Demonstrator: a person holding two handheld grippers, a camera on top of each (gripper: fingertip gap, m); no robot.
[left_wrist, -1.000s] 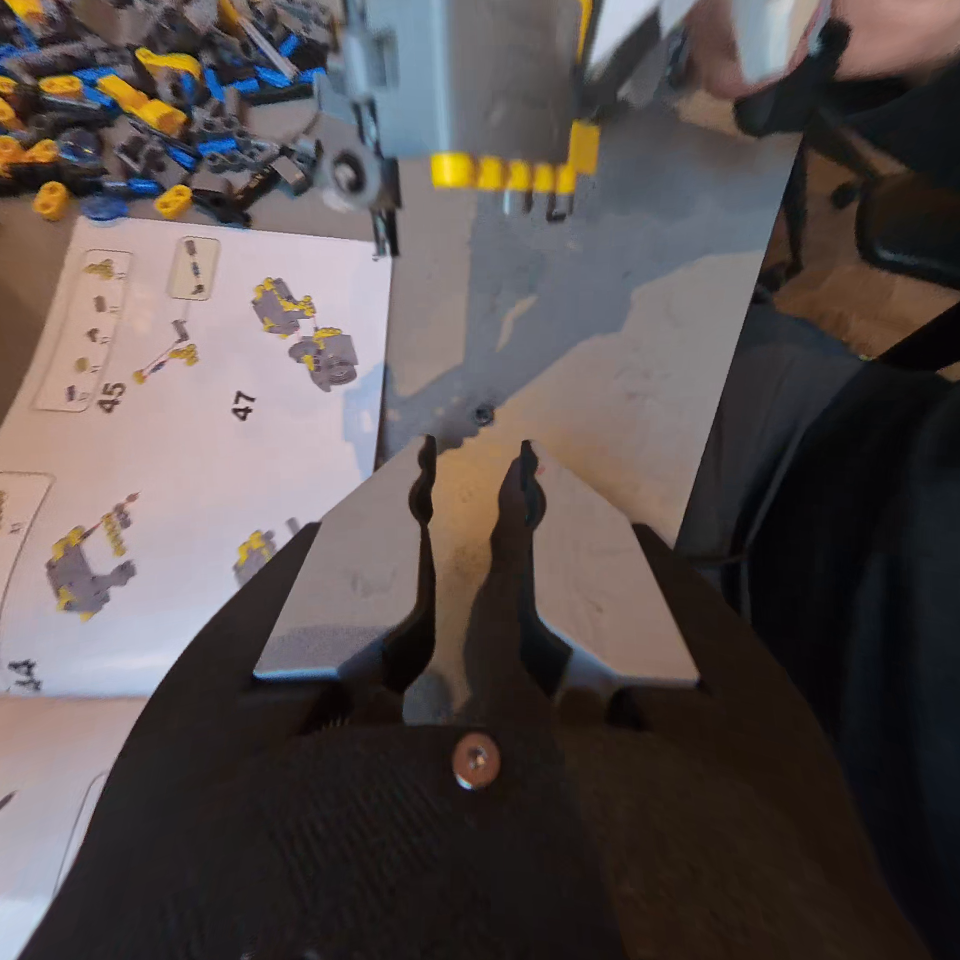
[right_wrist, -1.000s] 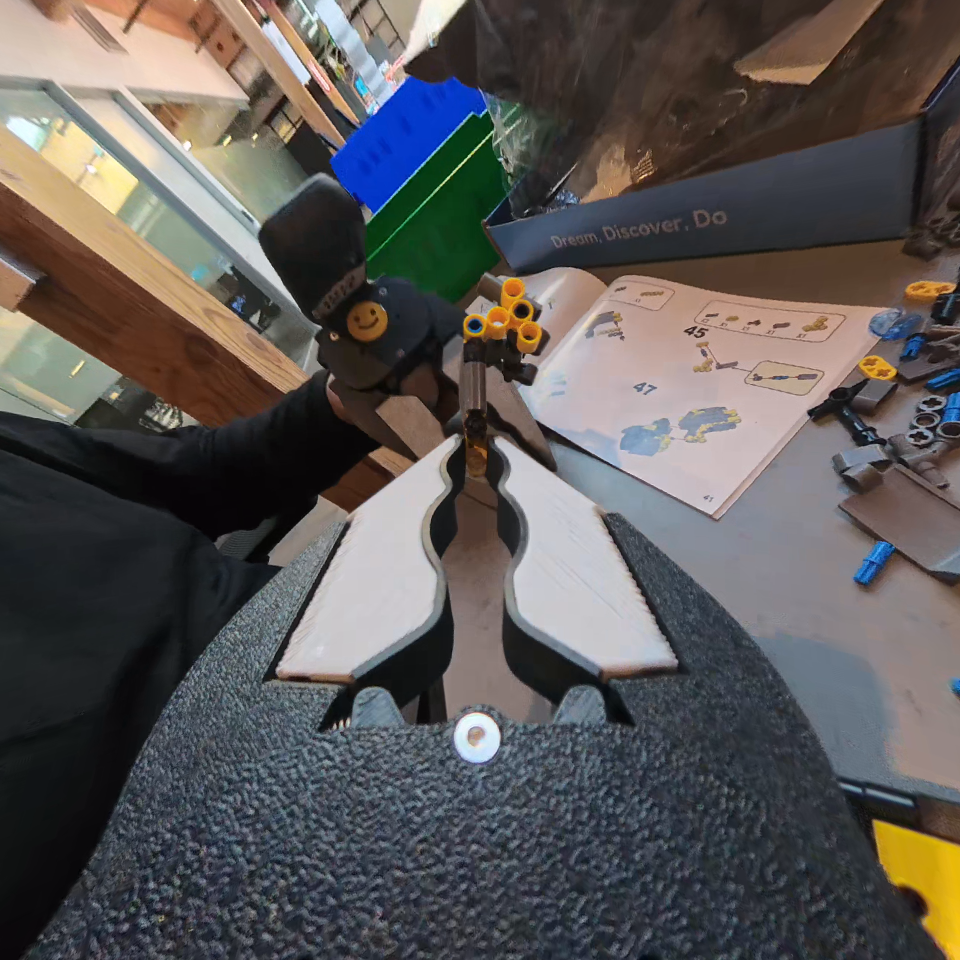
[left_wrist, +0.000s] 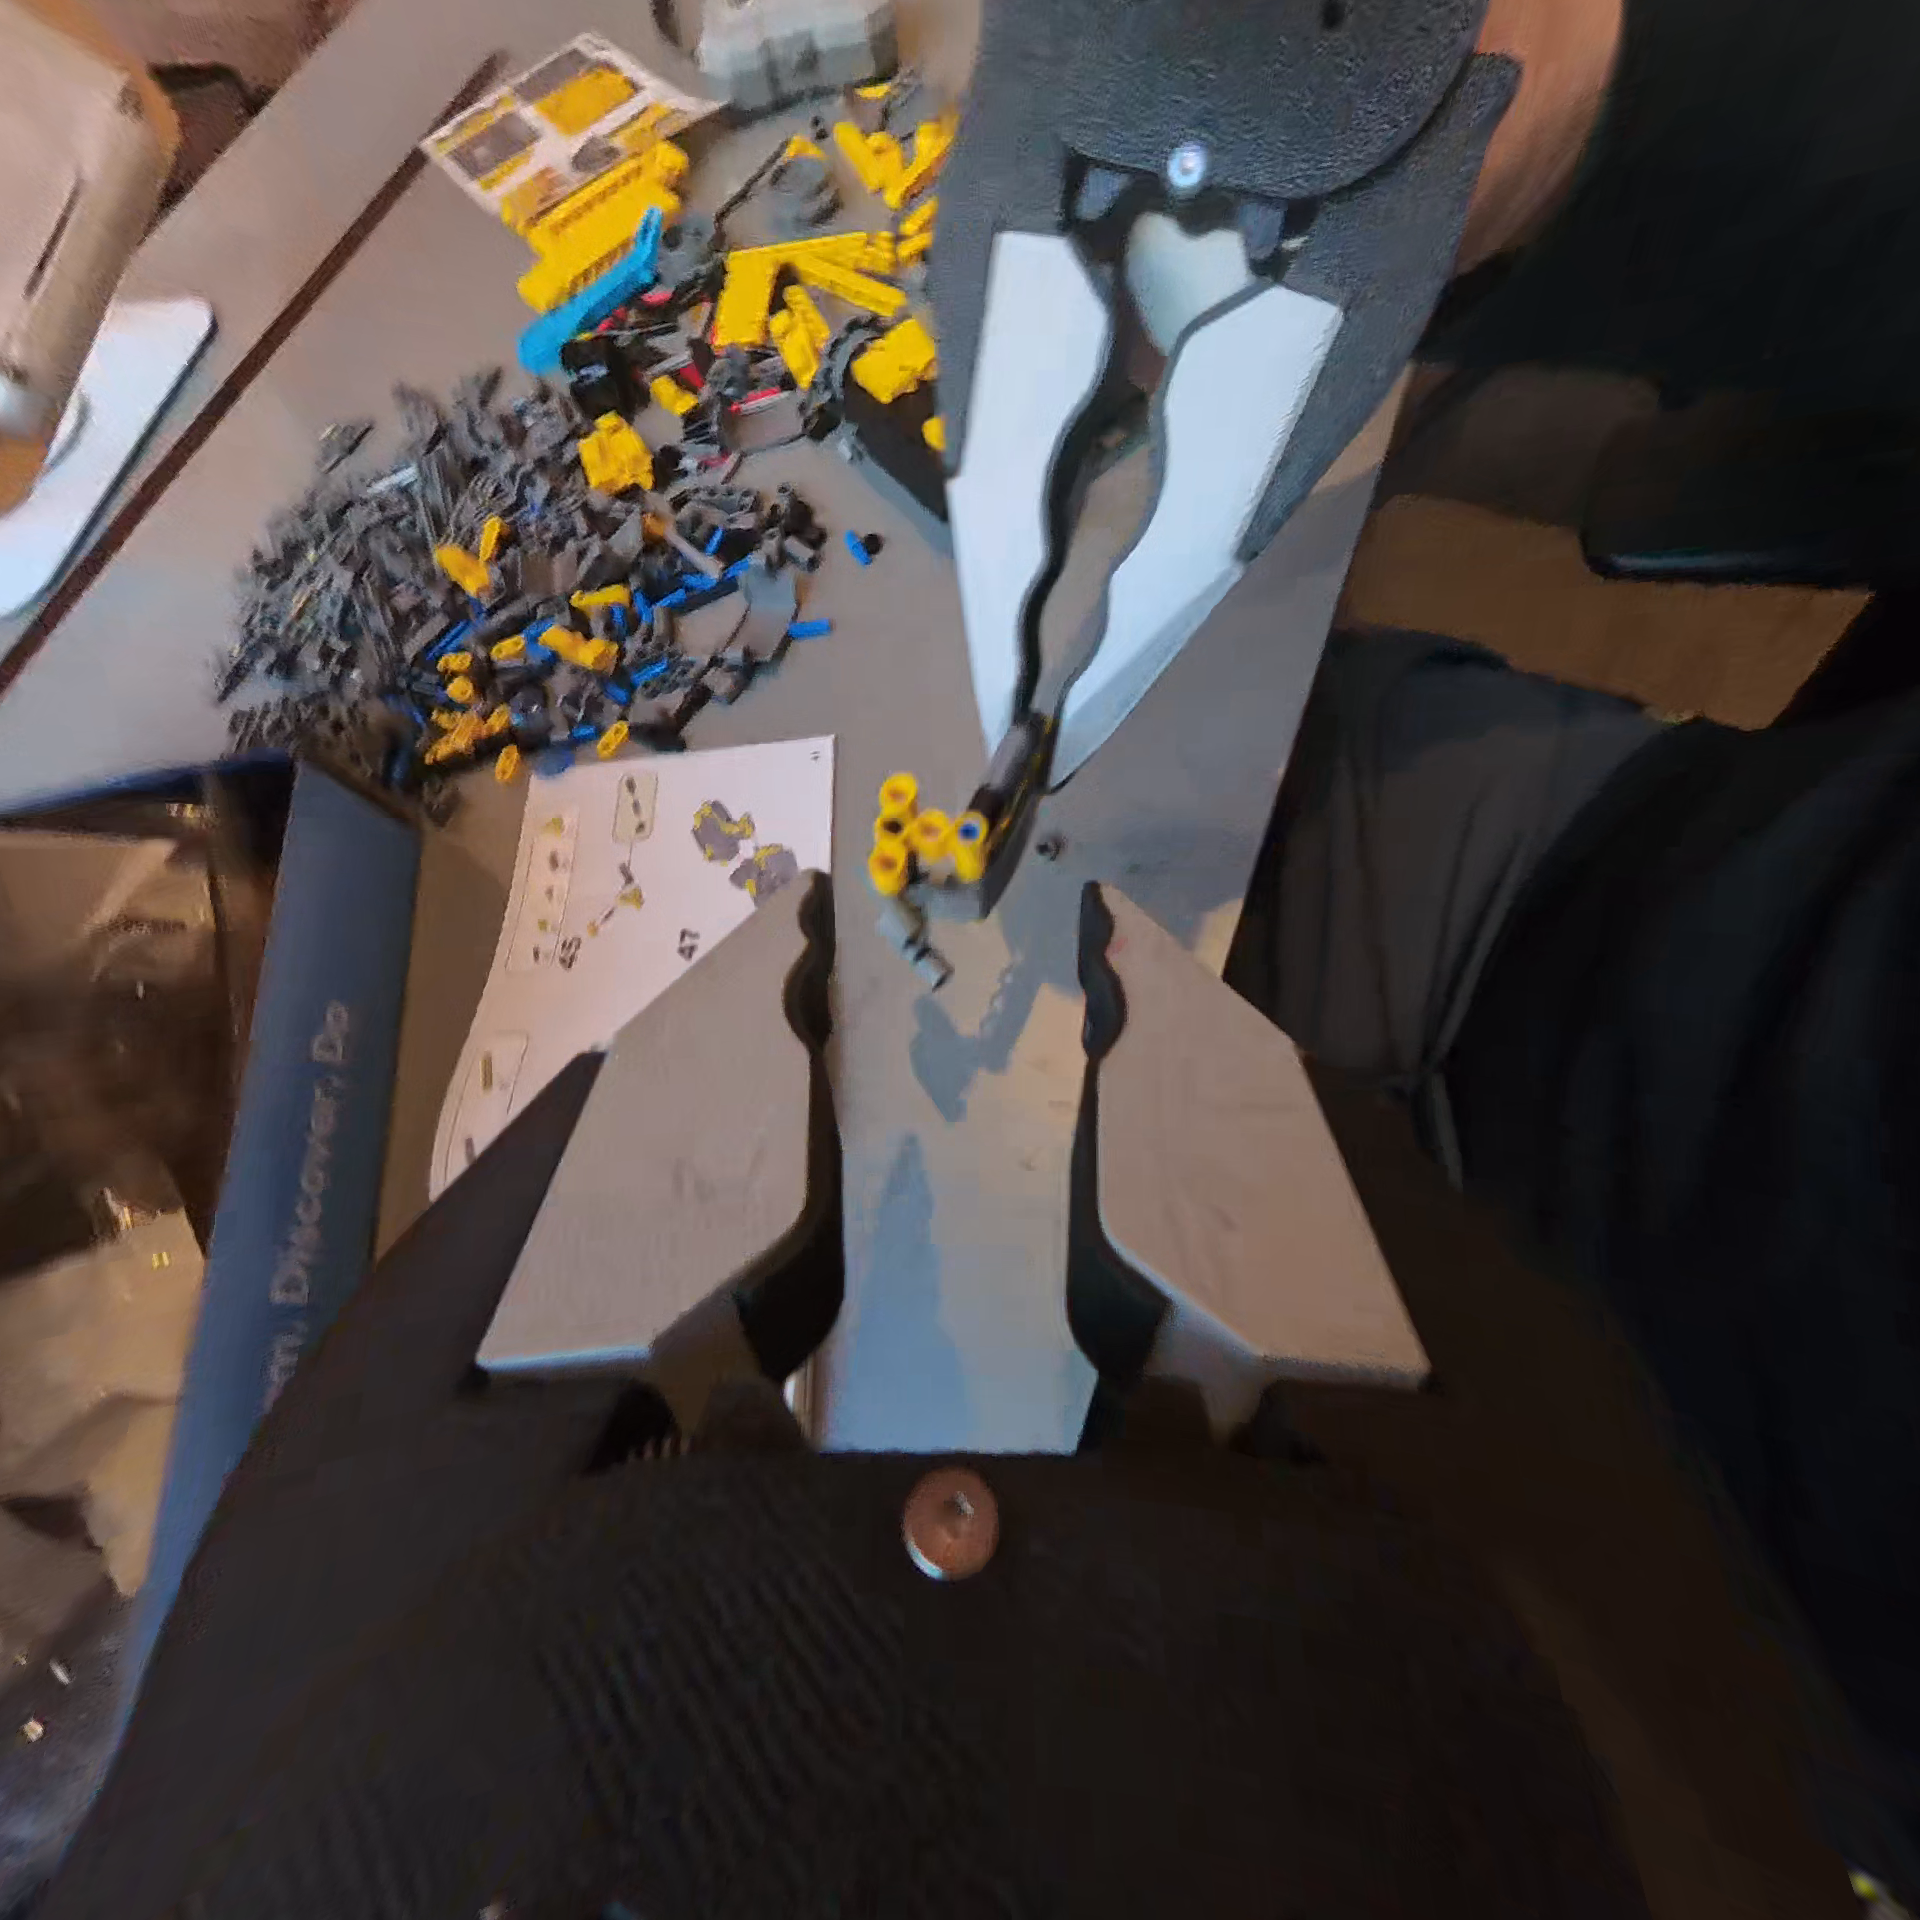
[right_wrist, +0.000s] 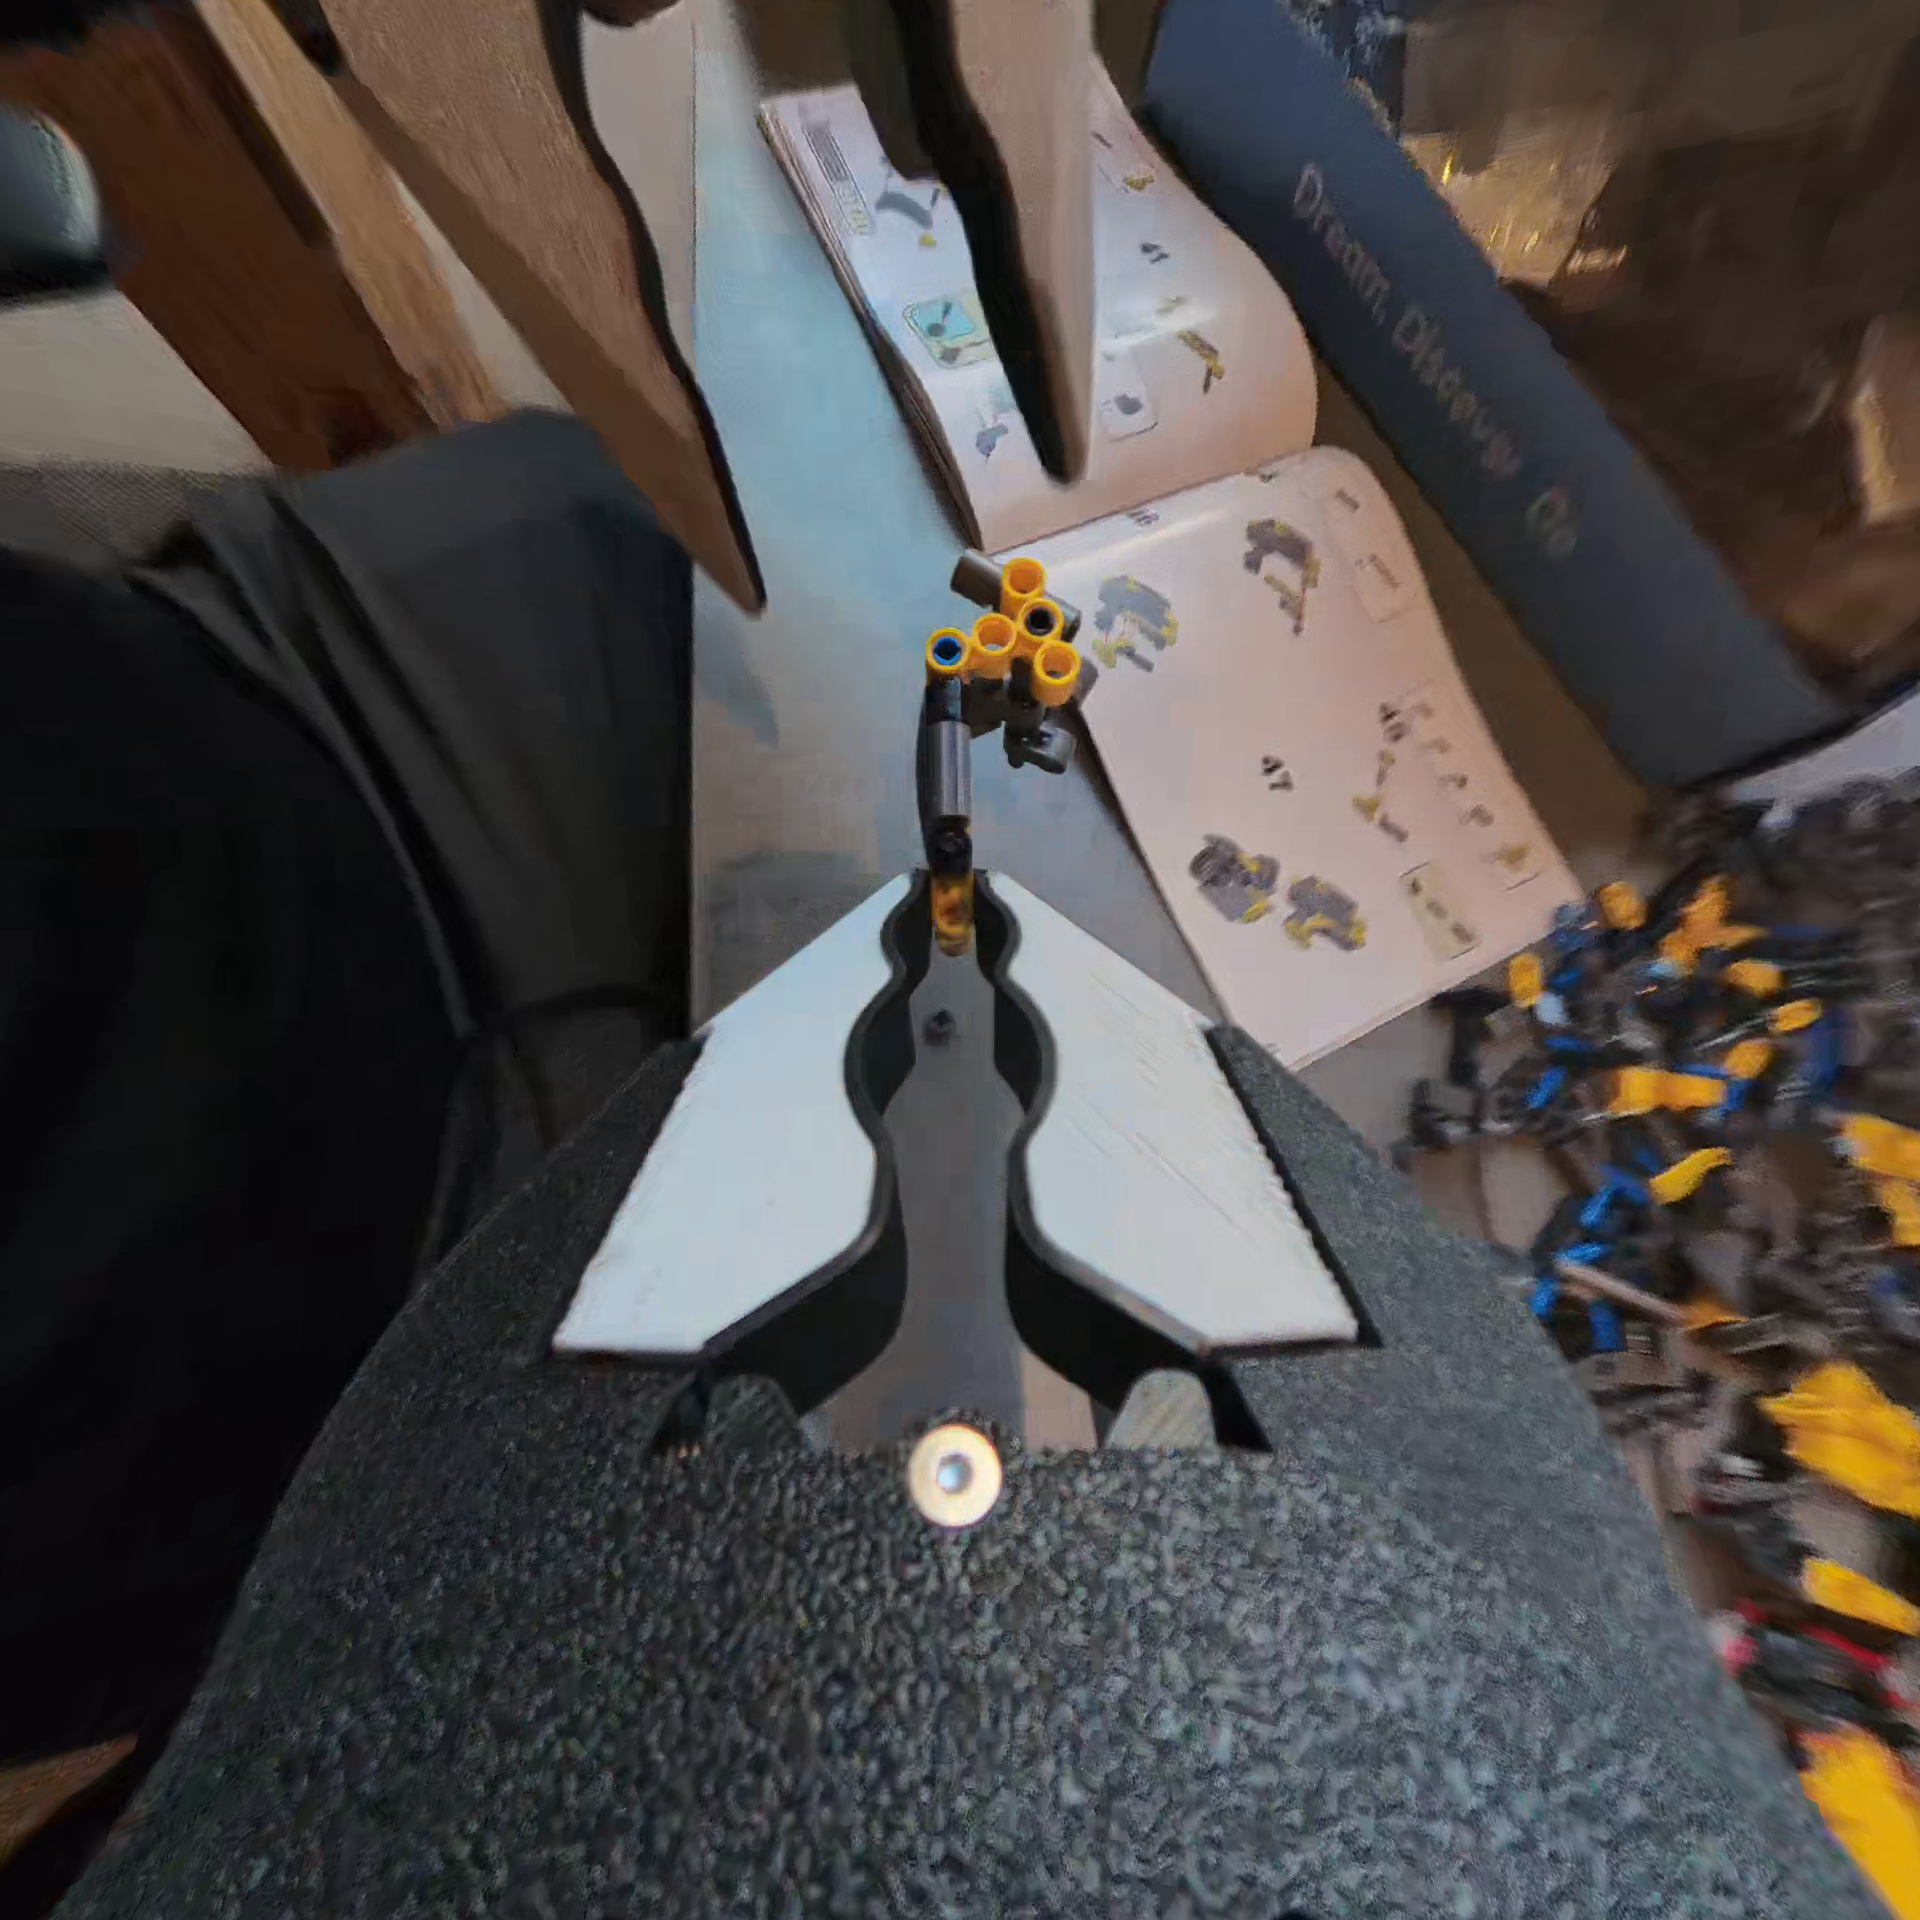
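Left wrist view: left gripper (left_wrist: 951, 935) spread wide, gripping nothing, hovering above the grey table (left_wrist: 1039, 1143), its tips just short of a small brick assembly (left_wrist: 925, 836) of yellow connectors on a dark rod. Opposite, right gripper (left_wrist: 1039, 727) pinched onto that rod. Beside: open instruction booklet (left_wrist: 644, 883), loose pile of grey, blue and yellow bricks (left_wrist: 520, 623), dark blue box wall (left_wrist: 301, 1091). Right wrist view: right gripper (right_wrist: 951, 899) clenched on the yellow-black rod end of the brick assembly (right_wrist: 1003, 655), held off the table (right_wrist: 810, 520); left gripper's fingers (right_wrist: 582, 260) apart above it. Booklet (right_wrist: 1351, 779) and blurred bricks (right_wrist: 1662, 1091) to the right, wooden furniture (right_wrist: 260, 260) far left.
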